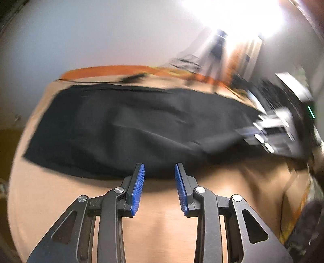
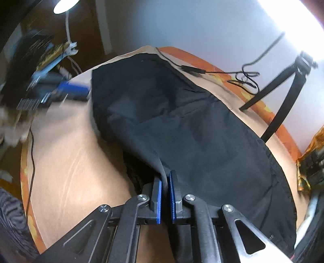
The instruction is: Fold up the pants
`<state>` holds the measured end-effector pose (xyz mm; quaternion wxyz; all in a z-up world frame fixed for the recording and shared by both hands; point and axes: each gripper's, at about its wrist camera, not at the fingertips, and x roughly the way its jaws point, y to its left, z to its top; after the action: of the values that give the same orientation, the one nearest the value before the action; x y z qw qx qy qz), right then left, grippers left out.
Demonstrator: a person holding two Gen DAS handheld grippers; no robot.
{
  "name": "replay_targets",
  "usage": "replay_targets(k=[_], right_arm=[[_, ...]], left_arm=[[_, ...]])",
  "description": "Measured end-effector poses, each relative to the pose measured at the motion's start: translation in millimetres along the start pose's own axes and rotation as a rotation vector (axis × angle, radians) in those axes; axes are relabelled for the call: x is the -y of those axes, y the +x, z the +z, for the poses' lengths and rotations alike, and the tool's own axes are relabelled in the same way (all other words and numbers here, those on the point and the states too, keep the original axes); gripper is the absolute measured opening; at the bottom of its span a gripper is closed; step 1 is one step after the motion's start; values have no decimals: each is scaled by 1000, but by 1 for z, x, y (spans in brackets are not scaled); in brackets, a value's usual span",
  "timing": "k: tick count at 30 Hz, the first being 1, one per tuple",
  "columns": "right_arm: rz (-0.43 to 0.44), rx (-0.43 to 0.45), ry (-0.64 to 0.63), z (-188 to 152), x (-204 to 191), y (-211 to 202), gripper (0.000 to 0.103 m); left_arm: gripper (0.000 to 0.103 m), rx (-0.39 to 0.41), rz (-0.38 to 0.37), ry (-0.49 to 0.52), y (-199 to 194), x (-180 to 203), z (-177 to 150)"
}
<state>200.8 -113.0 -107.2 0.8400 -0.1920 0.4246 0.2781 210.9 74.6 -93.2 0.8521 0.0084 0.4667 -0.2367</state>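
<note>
Black pants [image 1: 129,125] lie spread lengthwise across a tan table [image 1: 162,226]. My left gripper [image 1: 160,168] is open and empty, its blue pads just at the pants' near edge. My right gripper [image 2: 165,178] is shut on a fold of the pants [image 2: 192,131], lifting the near edge so the cloth tents up towards the pads. In the left wrist view the right gripper [image 1: 271,129] shows blurred at the pants' right end. In the right wrist view the left gripper [image 2: 46,95] shows blurred at the far left.
The table has an orange rim [image 2: 279,121]. A black cable [image 2: 222,72] lies along the far edge beside a black tripod [image 2: 283,97]. A lamp [image 2: 64,6] and clutter stand beyond the table's left end.
</note>
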Motion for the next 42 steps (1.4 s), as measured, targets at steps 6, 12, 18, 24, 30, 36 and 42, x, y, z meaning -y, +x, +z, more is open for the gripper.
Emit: replay_targets(k=[6, 12, 18, 24, 30, 36, 42], right_arm=[[91, -14, 171, 9, 42, 20, 16], [98, 15, 208, 4, 54, 20, 35], [49, 95, 168, -16, 44, -21, 35], [-44, 108, 181, -50, 46, -51, 35], [-77, 107, 257, -89, 65, -65, 37], [-108, 79, 255, -114, 71, -70, 42], [-148, 86, 110, -129, 47, -76, 73]], left_arm=[[29, -52, -89, 100, 30, 51, 1], [30, -57, -85, 153, 60, 81, 16], [38, -50, -74, 125, 71, 90, 21], [38, -68, -93, 116, 77, 100, 20], [38, -72, -76, 129, 90, 114, 24], [4, -51, -91, 94, 83, 110, 26], [3, -58, -168, 90, 49, 113, 11]])
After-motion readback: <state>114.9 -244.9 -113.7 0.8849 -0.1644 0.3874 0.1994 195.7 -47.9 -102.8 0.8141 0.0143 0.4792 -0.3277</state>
